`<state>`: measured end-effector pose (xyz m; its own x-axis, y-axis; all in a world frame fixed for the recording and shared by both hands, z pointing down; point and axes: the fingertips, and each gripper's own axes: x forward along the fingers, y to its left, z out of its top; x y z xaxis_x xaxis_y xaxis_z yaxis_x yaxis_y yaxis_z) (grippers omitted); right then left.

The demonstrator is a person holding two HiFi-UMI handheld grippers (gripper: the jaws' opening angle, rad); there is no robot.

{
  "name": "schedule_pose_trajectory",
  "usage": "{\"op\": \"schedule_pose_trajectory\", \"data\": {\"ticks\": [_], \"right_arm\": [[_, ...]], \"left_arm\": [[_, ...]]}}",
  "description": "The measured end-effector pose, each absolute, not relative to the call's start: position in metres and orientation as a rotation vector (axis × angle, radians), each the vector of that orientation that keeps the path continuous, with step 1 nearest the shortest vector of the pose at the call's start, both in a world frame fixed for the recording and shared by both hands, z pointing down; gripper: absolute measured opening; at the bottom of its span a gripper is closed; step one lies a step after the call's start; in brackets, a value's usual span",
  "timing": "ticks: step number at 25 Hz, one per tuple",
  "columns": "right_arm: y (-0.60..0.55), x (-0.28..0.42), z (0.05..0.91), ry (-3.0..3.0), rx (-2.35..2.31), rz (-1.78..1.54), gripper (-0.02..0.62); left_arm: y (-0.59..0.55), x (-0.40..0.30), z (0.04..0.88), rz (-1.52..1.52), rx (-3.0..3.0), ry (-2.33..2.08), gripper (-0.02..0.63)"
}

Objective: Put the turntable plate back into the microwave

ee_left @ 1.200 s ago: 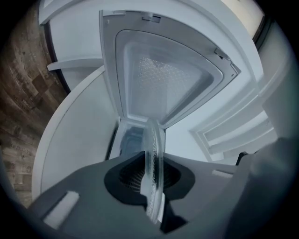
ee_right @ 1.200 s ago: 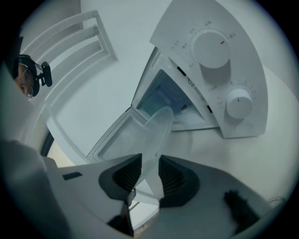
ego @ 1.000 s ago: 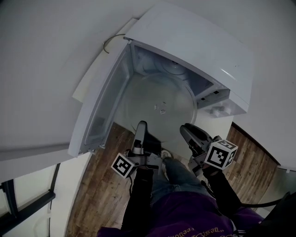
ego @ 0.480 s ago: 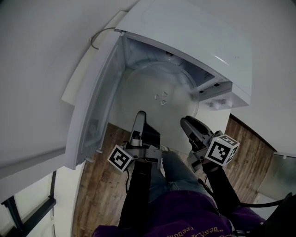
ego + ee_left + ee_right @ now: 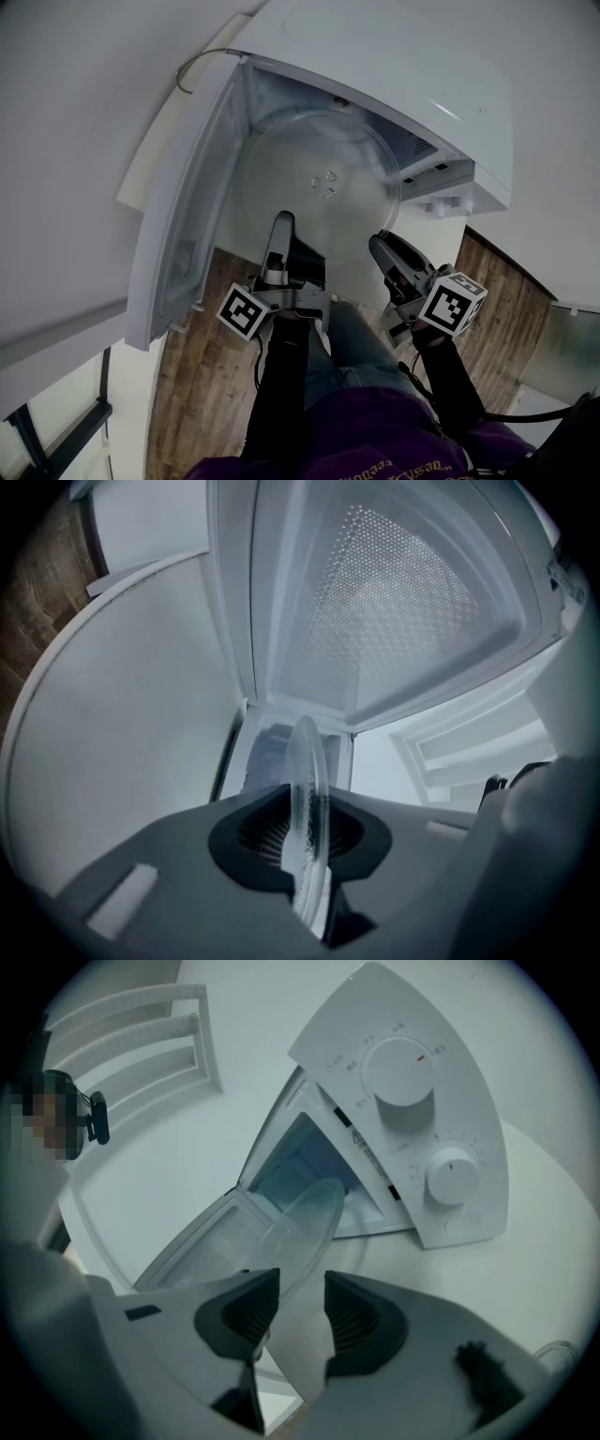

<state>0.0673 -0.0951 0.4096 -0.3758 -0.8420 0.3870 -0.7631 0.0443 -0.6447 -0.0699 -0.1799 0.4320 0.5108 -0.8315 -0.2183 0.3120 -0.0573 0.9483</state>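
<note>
Left hand-held gripper (image 5: 306, 834) pinches the near rim of the glass turntable plate (image 5: 319, 183), which reaches partly into the open microwave (image 5: 422, 89). Right hand-held gripper (image 5: 292, 1309) has just been opening; its jaws stand spread, pressing on nothing, just beside the plate's rim.

No legible text; only blurred print on microwave panel (image 5: 412, 1124)

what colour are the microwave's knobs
White; both knobs match the control panel. Best seen in the right gripper view.
</note>
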Motion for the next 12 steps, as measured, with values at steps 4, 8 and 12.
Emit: {"op": "schedule_pose_trajectory", "data": {"ticks": [4,8,12], "right_arm": [[-0.09,0.065,0.412,2.254,-1.699,-1.265,0.143],[-0.086,0.063,0.413,2.267,-1.698,-1.281,0.143],[-0.085,0.06,0.415,2.291,-1.703,-1.282,0.143]], "left_arm": [[-0.186,-0.068,0.436,-1.003,1.326,-0.524,0.043],[-0.197,-0.065,0.436,-1.024,1.32,-0.531,0.043],[-0.207,-0.058,0.435,-1.019,1.341,-0.538,0.043]]}}
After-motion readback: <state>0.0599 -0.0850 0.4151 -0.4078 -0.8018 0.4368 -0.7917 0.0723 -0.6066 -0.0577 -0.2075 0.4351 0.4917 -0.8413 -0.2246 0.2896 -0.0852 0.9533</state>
